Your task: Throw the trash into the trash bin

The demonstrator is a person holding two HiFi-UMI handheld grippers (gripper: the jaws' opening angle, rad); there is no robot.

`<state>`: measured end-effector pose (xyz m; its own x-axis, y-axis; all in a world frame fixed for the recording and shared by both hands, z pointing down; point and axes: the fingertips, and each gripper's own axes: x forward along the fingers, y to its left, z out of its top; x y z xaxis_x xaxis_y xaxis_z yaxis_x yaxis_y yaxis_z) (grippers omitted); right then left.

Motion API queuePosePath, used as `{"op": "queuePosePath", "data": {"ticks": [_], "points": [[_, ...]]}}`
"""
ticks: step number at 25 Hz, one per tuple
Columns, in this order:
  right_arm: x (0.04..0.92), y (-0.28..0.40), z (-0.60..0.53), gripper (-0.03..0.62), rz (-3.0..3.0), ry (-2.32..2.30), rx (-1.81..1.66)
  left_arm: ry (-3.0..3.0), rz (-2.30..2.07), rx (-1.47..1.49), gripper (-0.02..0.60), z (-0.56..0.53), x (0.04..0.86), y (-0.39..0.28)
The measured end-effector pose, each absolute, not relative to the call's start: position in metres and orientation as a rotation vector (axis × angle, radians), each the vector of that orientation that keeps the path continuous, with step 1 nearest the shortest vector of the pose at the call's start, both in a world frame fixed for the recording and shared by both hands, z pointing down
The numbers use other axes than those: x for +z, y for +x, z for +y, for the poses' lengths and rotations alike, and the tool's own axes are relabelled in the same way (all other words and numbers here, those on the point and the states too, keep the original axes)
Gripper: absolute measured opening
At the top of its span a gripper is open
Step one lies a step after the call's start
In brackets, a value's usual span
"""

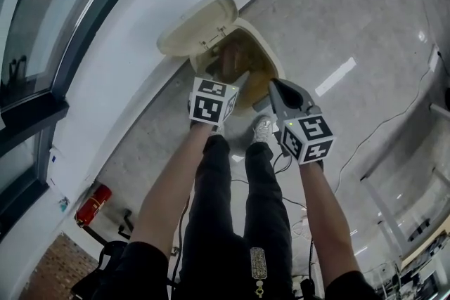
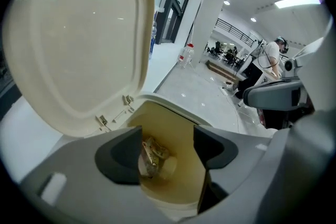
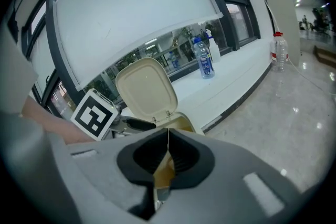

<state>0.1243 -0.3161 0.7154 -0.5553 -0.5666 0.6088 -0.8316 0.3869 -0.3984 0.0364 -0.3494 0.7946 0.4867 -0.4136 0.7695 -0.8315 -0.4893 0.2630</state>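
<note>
Bright light is filling the hall; a ceiling strip point(image 2: 294, 1) is glaring off the glossy floor point(image 1: 365, 24), fisheye edges are bending, darkening.

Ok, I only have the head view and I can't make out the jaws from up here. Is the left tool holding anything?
Observer: No, the left tool has its jaws apart and empty; crumpled trash lies inside the trash bin below them.
Operator: And the right tool?
Observer: The right tool is shut, jaws together with nothing gripped.
Operator: Anything beyond the bin?
Observer: A water bottle and a spray bottle stand on the window ledge behind the raised lid.
</note>
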Motion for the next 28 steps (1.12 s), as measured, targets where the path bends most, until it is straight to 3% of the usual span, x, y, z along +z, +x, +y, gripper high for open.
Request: {"op": "queuePosePath", "data": {"ticks": [6,18,28], "points": [[0.697,0.108,-0.324,0.006,-2.303,1.213,0.938,2.186,-1.145,0.808,0.005,-0.355,0.760,0.008],[0.679,0.072,-0.327,0.006,-2.324,1.198,0.911,2.096,-1.440,0.807,0.005,-0.387,0.707,-0.147],[0.667,0.070,-0.329,0.008,-2.316,1.227,0.892,2.355,-1.316,0.746,0.005,-0.445,0.638,-0.112]]}}
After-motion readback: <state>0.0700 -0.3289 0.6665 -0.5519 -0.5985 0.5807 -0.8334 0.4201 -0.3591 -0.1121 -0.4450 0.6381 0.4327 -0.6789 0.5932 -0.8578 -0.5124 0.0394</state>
